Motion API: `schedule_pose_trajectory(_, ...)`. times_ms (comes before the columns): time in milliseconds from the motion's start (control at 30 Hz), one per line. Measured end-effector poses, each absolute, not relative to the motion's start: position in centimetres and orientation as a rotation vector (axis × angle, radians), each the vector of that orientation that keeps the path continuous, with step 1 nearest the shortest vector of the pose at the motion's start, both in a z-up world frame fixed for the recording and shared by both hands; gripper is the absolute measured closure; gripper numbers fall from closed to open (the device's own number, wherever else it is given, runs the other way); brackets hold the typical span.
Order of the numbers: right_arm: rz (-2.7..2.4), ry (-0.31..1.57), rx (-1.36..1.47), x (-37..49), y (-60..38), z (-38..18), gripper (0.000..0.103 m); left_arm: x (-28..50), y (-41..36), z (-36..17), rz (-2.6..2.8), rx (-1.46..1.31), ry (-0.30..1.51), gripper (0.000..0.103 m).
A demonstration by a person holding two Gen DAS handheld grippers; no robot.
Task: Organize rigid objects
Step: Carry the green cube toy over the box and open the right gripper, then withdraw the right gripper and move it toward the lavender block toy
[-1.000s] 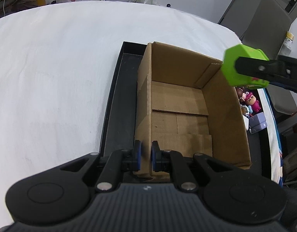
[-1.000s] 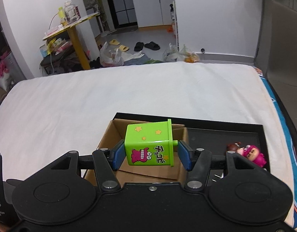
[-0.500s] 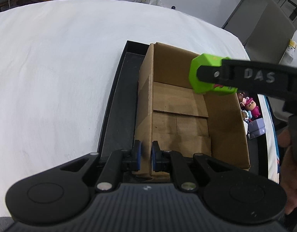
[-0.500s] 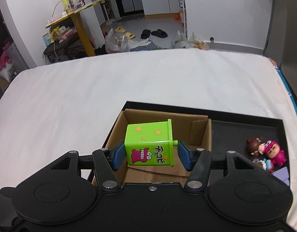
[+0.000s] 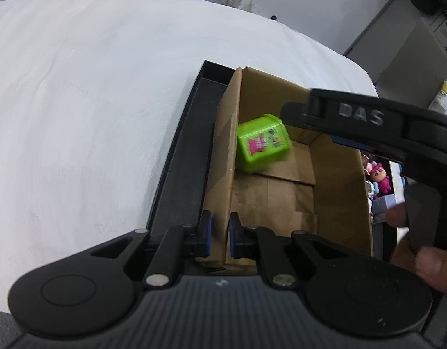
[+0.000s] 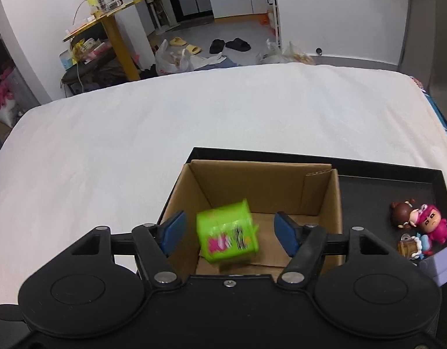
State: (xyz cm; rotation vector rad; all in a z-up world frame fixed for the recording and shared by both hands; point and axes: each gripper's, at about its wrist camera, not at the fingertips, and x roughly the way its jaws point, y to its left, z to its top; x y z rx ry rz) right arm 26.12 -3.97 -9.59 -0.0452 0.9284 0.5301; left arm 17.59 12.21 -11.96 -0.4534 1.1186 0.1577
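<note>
A green toy box (image 6: 227, 231) with a pink cartoon print is blurred and loose inside the open cardboard box (image 6: 322, 192), free of both pads. My right gripper (image 6: 230, 232) hovers over that box with its jaws opening; the blue pads stand clear on either side of the green box. In the left wrist view the green box (image 5: 262, 145) lies against the left inner wall of the cardboard box (image 5: 336, 186). My left gripper (image 5: 220, 234) is shut on the near left wall of the cardboard box.
The cardboard box stands in a black tray (image 6: 398, 186) on a white-covered table (image 6: 136, 133). Small figurines (image 6: 421, 224) and a lilac block (image 6: 438, 264) lie in the tray's right part. A hand (image 5: 427, 261) holds the right gripper's handle.
The right gripper moved over the cardboard box and its pads spread apart, letting go of the green box, which dropped inside. The left gripper kept its hold on the wall.
</note>
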Motion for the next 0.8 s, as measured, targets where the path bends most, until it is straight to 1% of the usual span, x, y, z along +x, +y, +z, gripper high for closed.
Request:
schedule_pose_trajectory(100, 0.547, 0.935, -0.040, 25.8, -4.6, -9.2, 0.035, 17.5, 12.0, -11.9, 0.160, -0.459, 1.120, 0.092)
schedule_pose_trajectory(167, 0.555, 0.938, -0.043, 25.6, -5.1, -9.0, 0.032, 17.5, 11.9, -11.9, 0.161, -0.460, 1.122, 0.092)
schedule_pose_trajectory(400, 0.567, 0.952, -0.045, 25.1, -6.2, -7.9, 0.025, 17.6, 11.9, -11.8, 0.169, -0.454, 1.123, 0.092)
schedule_pose_trajectory(633, 0.579, 0.945, -0.045, 24.9, -8.3, -6.7, 0.013, 17.8, 11.6, -11.8, 0.175, -0.440, 1.125, 0.092)
schedule_pose_trajectory(800, 0.582, 0.937, -0.054, 25.1, -9.2, -6.3, 0.009, 17.8, 11.6, -11.9, 0.180, -0.441, 1.124, 0.093)
